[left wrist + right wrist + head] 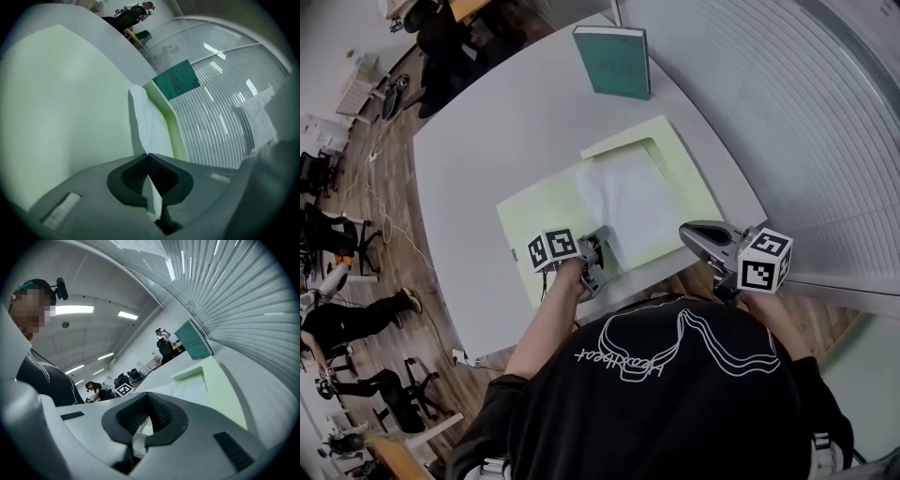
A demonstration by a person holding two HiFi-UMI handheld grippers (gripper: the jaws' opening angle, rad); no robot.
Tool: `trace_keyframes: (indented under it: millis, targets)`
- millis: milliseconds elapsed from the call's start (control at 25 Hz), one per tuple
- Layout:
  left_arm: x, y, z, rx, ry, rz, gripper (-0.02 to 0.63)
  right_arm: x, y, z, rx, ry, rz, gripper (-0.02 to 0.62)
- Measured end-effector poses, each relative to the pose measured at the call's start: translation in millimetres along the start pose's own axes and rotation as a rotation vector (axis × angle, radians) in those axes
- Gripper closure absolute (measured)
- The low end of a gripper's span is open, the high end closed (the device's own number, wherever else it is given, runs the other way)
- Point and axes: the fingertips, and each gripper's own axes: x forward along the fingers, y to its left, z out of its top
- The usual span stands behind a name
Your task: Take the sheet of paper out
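One white sheet of paper (628, 202), lying on the right half of an open pale-green folder (539, 220) at centre frame in the head view, faintly rumpled. Near-left corner pinched by the left gripper (598, 247): jaws clamped tight on the paper, a white sliver showing between the pads in the left gripper view. Just right of that, right gripper (686, 232) at the folder's near edge, tips pressed together; cannot tell whether any of the folder is caught between them. Folder flat on a pale grey table (487, 141). Toward the top of frame, well apart from the folder, a teal book (612, 61) on the same table. Along the bottom, the person's black shirt (675, 403).
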Motion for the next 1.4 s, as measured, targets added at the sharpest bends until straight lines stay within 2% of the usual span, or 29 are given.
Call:
trace_keyframes:
  millis: [400,640,800,1080,1400]
  targets:
    - [-15.4,-1.8,4.5,0.023,0.003,0.052,0.594,-6.0,5.7,2.2,0.039,-0.008,0.010,0.584]
    - [-65.1,21.5,-4.4,0.056,-0.021,0.060,0.594,11.7,43.6,-30.9,0.060,0.003,0.008,0.584]
    - [-90.5,31.7,-15.0,0.146,-0.034,0.122,0.594,12.3,63.1,-51.7,0.072,0.014,0.017,0.586]
    - [-125.7,36.7,-6.4,0.344,-0.056,0.219,0.594,29.8,87.4,-67.0,0.076,0.028,0.023,0.585]
    - [-165.5,14.2,-15.9,0.510,-0.126,0.181,0.594,25.7,114.1,-83.5,0.040,0.001,-0.030,0.586]
